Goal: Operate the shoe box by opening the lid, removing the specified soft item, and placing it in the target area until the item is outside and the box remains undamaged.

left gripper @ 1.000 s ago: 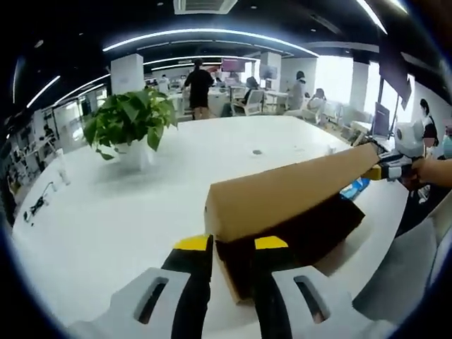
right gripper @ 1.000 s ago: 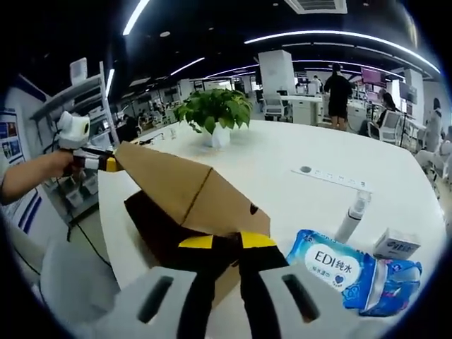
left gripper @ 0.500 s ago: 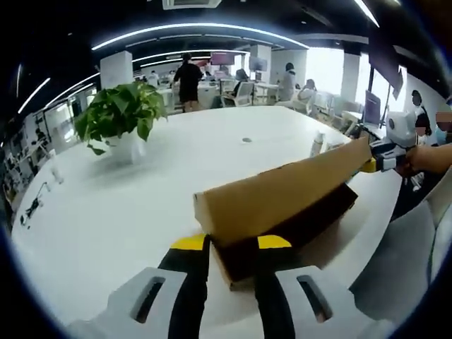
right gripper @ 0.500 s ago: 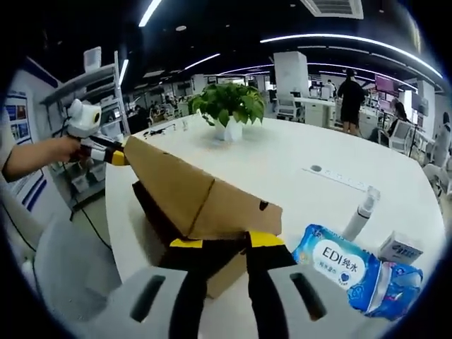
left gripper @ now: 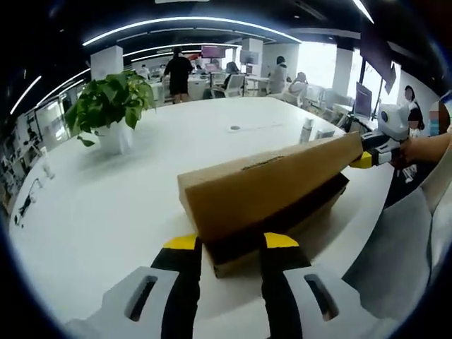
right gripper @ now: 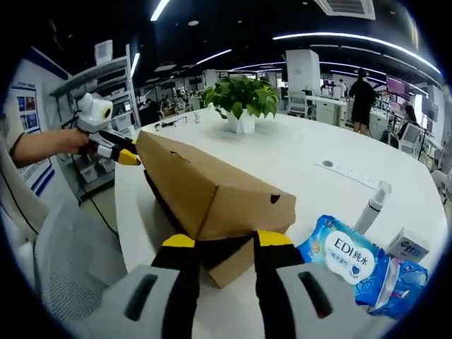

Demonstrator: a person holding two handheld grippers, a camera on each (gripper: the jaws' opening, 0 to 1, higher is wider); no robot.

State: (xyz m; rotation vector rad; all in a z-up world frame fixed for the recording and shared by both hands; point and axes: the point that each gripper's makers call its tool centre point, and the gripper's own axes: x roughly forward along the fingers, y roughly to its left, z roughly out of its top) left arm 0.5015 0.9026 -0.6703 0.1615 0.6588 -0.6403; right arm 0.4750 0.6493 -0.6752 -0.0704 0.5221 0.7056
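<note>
A brown cardboard shoe box lies on the white table (left gripper: pixel 106 205). Its lid (left gripper: pixel 268 187) (right gripper: pixel 205 187) is tilted up over the base (left gripper: pixel 318 215) (right gripper: pixel 229 265), leaving a dark gap between them. What is inside stays hidden. My left gripper (left gripper: pixel 232 242) is shut on the lid's near end, and in the right gripper view it (right gripper: pixel 123 157) pinches the far end. At the opposite end my right gripper (right gripper: pixel 220 240) is shut on the lid, seen far right in the left gripper view (left gripper: pixel 364 159).
A potted plant (left gripper: pixel 109 106) (right gripper: pixel 244 99) stands further in on the table. A blue wet-wipes pack (right gripper: pixel 346 258), a spray bottle (right gripper: pixel 371 208) and a small white box (right gripper: pixel 406 246) lie right of the box. People stand at desks behind.
The dark gap under the lid looks narrower than a second ago. Both views have shifted with the hands, and both grippers keep their hold on the lid's ends.
</note>
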